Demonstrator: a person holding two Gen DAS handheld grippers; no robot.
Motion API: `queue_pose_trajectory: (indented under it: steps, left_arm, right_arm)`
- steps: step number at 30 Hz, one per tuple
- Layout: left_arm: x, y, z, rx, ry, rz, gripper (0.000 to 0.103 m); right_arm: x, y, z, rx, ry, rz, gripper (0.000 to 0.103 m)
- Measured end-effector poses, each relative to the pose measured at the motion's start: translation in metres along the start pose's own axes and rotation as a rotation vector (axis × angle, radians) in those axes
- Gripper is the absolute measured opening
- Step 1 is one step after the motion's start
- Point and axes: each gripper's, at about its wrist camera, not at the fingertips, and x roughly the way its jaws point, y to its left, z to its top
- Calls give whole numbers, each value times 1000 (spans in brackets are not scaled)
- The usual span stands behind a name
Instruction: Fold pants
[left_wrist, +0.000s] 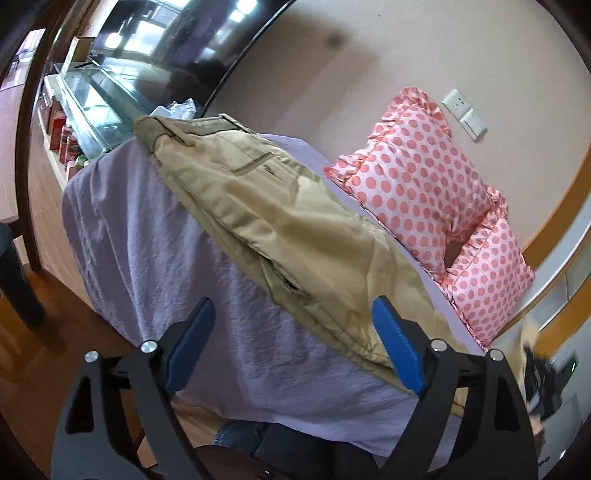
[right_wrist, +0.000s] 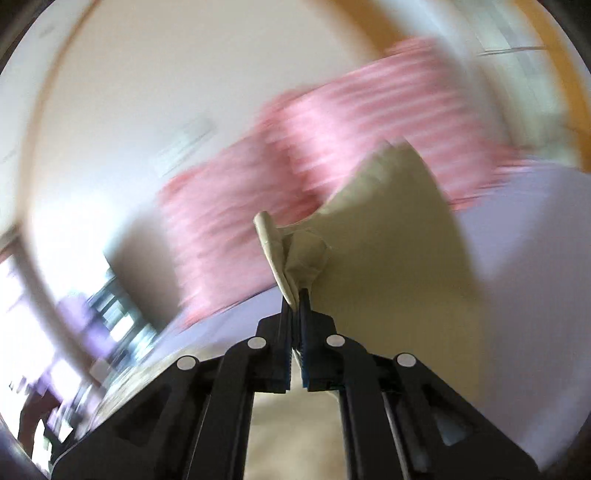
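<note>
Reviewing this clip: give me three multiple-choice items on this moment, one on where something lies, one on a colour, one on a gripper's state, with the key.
1. Where do the pants lie?
A. on the floor
B. on the sheet-covered bed
C. over a chair

2. What colour are the dots on the pillows?
A. green
B. black
C. coral pink

3. What is the right gripper doing?
A. shut on pants fabric
B. wide open
C. holding a pillow

Key: B, the khaki pants rest on the lilac sheet; C, coral dots on pale pink cloth; A, its fingers pinch a khaki fold, while the left gripper is open.
</note>
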Motion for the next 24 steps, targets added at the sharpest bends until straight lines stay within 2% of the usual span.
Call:
queue_pose_trajectory:
  steps: [1, 3, 6, 7, 9, 10, 11, 12, 14, 17, 20, 24]
  left_arm:
    - [1, -1, -1, 5, 0, -5, 91]
    - [5, -3, -4, 8, 8, -20, 94]
    - [14, -7, -7, 17, 40, -42, 95]
    - [16, -8, -7, 28, 44, -49, 95]
    - [21, -14, -7, 59, 40, -41, 96]
    - [23, -15, -7, 70, 38, -31, 96]
    - [27, -17, -6, 81, 39, -21, 96]
    - [34, -19, -4, 89, 51, 1, 96]
    - [45, -20, -1, 90, 74, 24, 96]
    - [58, -17, 9, 64, 85, 69, 94]
    - [55, -8, 24, 14, 51, 79, 87]
    - [48, 4, 56, -49, 10, 72, 87]
  right_arm:
    - [18, 25, -10, -35, 55, 74, 4]
    - [66, 81, -49, -122, 233, 223, 4]
    - [112, 137, -110, -288, 510, 267, 5]
    - [118, 148, -127, -323, 574, 269, 8]
    - [116, 153, -131, -330, 574, 286, 21]
    - [111, 150, -125, -305, 552, 301, 38]
    - [106, 146, -120, -286, 528, 298, 59]
    - [100, 143, -114, -264, 493, 290, 66]
    - [90, 132, -102, -224, 439, 281, 68]
    - [83, 120, -95, -180, 425, 256, 68]
    - [86, 108, -94, -158, 435, 238, 69]
    - [88, 92, -95, -112, 437, 220, 72]
